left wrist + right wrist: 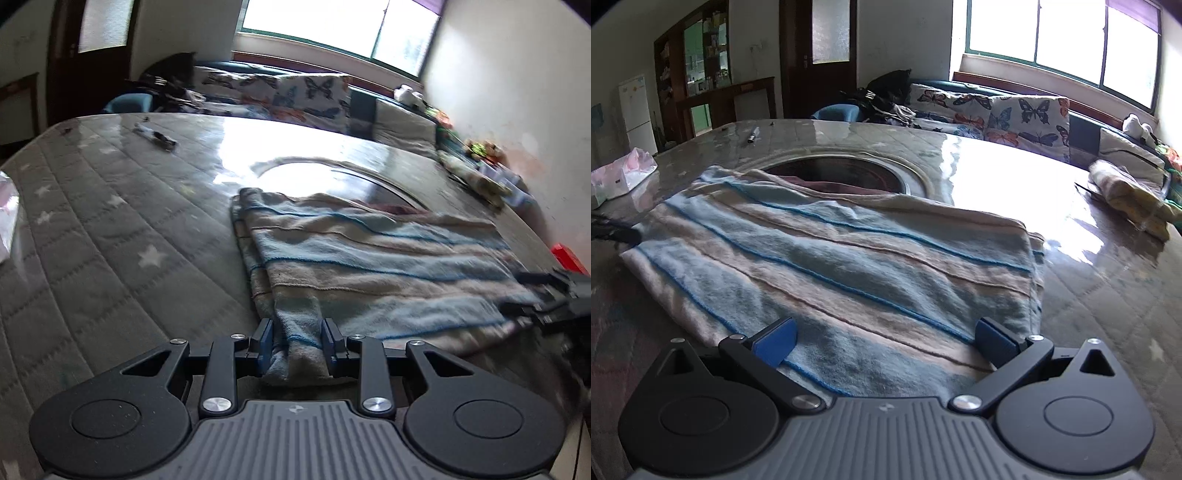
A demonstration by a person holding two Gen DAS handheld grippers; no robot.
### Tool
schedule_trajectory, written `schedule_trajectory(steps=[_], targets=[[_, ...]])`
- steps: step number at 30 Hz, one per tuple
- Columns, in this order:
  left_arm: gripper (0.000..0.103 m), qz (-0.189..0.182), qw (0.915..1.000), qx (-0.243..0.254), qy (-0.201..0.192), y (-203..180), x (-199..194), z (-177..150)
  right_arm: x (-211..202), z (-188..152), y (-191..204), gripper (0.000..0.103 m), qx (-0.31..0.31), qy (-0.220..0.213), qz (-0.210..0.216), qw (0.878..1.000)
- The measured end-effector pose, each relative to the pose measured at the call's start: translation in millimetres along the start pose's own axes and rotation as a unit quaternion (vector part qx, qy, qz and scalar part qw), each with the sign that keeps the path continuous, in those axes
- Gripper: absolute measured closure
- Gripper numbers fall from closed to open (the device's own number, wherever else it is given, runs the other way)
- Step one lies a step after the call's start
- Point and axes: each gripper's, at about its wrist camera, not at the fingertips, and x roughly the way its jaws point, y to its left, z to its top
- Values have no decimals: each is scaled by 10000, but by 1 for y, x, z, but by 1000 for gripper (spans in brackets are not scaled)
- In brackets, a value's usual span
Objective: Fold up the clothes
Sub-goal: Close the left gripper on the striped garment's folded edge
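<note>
A: Where is the cloth being folded?

B: A striped blue-and-beige towel (831,266) lies already doubled over on a grey quilted surface (110,229) with white stars under glossy clear film. Its far edge overlaps a round recessed ring at 12 o'clock.

A: And the tongs?

B: The left tongs (297,341) are narrowed around a bunched corner of the towel at its near left edge; both blue pads appear to press the cloth, likely to lift that corner for another fold. The right tongs (884,341) are spread wide over the towel's near edge, gripping nothing, probably lining up the matching corner.

A: What surrounds it?

B: A pen-like object (155,136) at 11 o'clock, a tissue pack (622,173) at 9, a folded yellowish cloth (1130,195) at 2. Beyond stand a butterfly-print sofa (1008,114), a bright window (1067,40) and a dark wooden door (827,55).
</note>
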Motion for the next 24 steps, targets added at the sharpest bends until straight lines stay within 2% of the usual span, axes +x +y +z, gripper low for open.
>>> schedule_trajectory(steps=[4, 8, 14, 17, 18, 20, 21, 24], targets=[[66, 92, 9998, -163, -82, 0, -5, -3, -7, -5, -2, 0, 81, 7, -88, 9999], [54, 314, 9989, -307, -175, 5, -9, -2, -11, -1, 3, 0, 134, 44, -121, 9998], [55, 240, 9986, -473, -77, 5, -13, -8, -15, 15, 11, 1, 352, 5, 85, 9993], [59, 122, 9984, -555, -79, 2, -12, -9, -13, 24, 19, 5, 444, 58, 259, 9987], [67, 62, 9983, -569, -77, 1, -12, -11, -12, 28, 22, 6, 464, 83, 328, 9983], [73, -15, 9982, -593, -80, 1, -12, -12, -10, 33, 27, 10, 470, 119, 445, 9978], [81, -72, 9977, -663, -115, 3, -13, -12, -9, 37, 31, 13, 464, 142, 524, 9974], [88, -300, 9949, -922, -292, 7, -20, -9, -7, 53, 45, 21, 415, 205, 771, 9959]])
